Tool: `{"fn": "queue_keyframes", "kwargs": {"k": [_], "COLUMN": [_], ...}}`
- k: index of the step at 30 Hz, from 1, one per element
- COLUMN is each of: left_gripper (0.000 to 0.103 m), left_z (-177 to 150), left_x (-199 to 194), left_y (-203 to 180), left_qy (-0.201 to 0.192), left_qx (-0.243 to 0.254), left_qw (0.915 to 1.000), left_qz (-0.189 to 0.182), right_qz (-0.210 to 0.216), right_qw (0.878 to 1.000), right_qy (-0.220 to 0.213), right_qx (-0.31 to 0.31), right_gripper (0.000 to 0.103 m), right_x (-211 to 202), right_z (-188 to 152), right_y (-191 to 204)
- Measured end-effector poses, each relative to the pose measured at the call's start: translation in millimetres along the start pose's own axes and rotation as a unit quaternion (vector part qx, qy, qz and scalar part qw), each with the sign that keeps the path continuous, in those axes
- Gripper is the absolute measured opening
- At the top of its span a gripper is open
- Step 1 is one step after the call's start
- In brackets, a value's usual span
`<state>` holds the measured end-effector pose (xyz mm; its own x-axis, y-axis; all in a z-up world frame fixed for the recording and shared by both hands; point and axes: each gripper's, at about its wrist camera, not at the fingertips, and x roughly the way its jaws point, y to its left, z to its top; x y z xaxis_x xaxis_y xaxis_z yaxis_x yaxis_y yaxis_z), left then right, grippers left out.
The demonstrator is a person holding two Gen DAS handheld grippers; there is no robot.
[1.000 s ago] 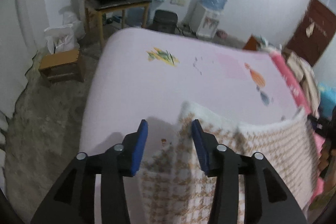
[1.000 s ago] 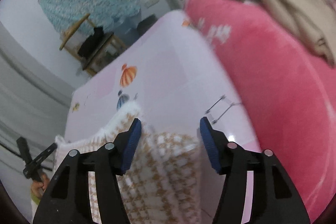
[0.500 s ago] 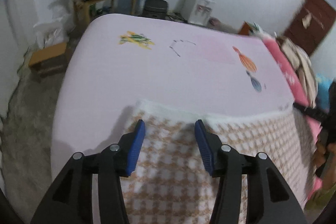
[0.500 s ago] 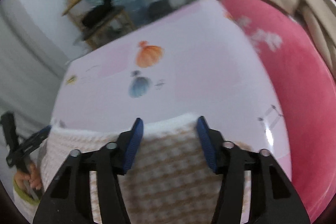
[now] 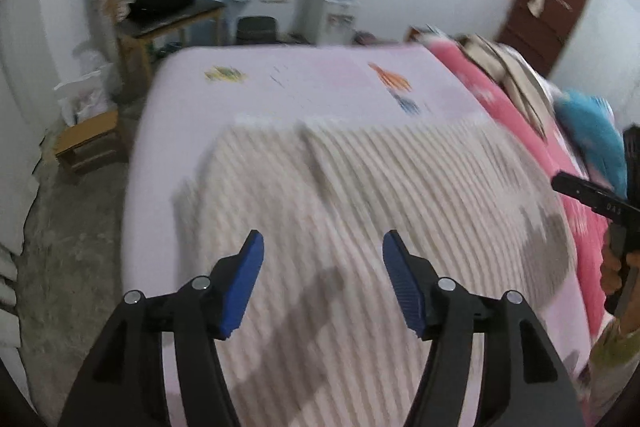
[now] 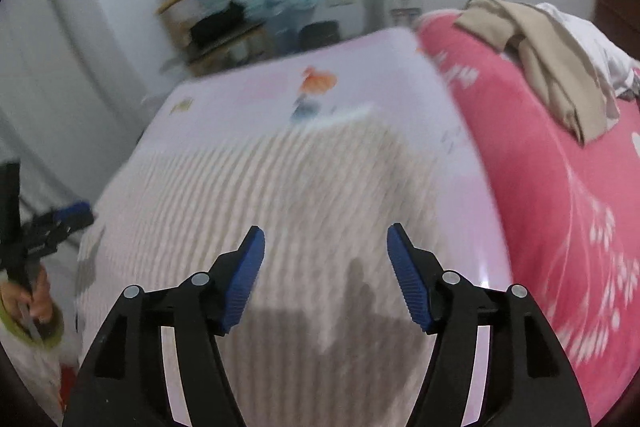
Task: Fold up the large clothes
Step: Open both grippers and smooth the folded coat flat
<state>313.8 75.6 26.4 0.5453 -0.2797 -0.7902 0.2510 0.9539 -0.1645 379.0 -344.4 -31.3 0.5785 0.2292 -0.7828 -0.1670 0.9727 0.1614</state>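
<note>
Left gripper [image 5: 322,247]: jaws spread, having just been opening; nothing between the blue pads, which hang above cloth without touching it.

Right gripper [image 6: 325,241]: jaws likewise spread and just opened; nothing pinched.

Checked knit garment [image 5: 360,211]: cream and tan, lying flat on the lilac bedsheet [image 5: 304,95], its white far hem running straight across below the printed motifs. Pink blanket [image 6: 560,195] sits just beside it on the right, with a beige garment [image 6: 540,47] heaped on top.

Step in hand, as judged: 1 fold laid and let go. To do it well, draw both grippers clear without snagging the knit, check that the far edge lies even, then take the 2 near corners at matching points for the next fold.

Not legible: both views are motion-blurred, so the check reads as stripes; layers, sleeves and garment type cannot be told. Near edge is cut off behind the gripper bodies. The far corner on the right side is smeared.
</note>
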Motion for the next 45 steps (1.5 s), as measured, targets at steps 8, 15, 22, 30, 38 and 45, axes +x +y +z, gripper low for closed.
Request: {"fn": "queue_keyframes", "kwargs": {"k": [8, 15, 22, 30, 38, 45], "left_gripper": [0.062, 0.063, 0.065, 0.067, 0.070, 0.072], "left_z": [-56, -56, -94, -107, -123, -125], "left_x": [9, -28, 24, -9, 1, -38], "left_y": [7, -29, -76, -76, -55, -10], "left_qy": [0.002, -0.035, 0.032, -0.003, 0.021, -0.018], "left_qx": [0.002, 0.044, 0.110, 0.091, 0.047, -0.006], "left_qw": [0.9993, 0.9979, 0.9894, 0.9933, 0.9954, 0.9945], "left_qz": [0.037, 0.030, 0.089, 0.071, 0.081, 0.103], "right_qz": [-0.051, -0.061, -0.053, -0.039, -0.044, -0.081], "right_qw": [0.997, 0.998, 0.997, 0.997, 0.995, 0.996], "right_qy": [0.039, 0.009, 0.028, 0.002, 0.032, -0.004], "right_qx": [0.035, 0.022, -0.055, -0.065, -0.083, -0.025], "right_gripper": [0.061, 0.061, 0.063, 0.064, 0.066, 0.071], "right_x": [8, -19, 14, -6, 22, -15], "right_z": [-65, -59, -81, -72, -87, -87], "right_y": [-19, 3, 62, 77, 92, 45]}}
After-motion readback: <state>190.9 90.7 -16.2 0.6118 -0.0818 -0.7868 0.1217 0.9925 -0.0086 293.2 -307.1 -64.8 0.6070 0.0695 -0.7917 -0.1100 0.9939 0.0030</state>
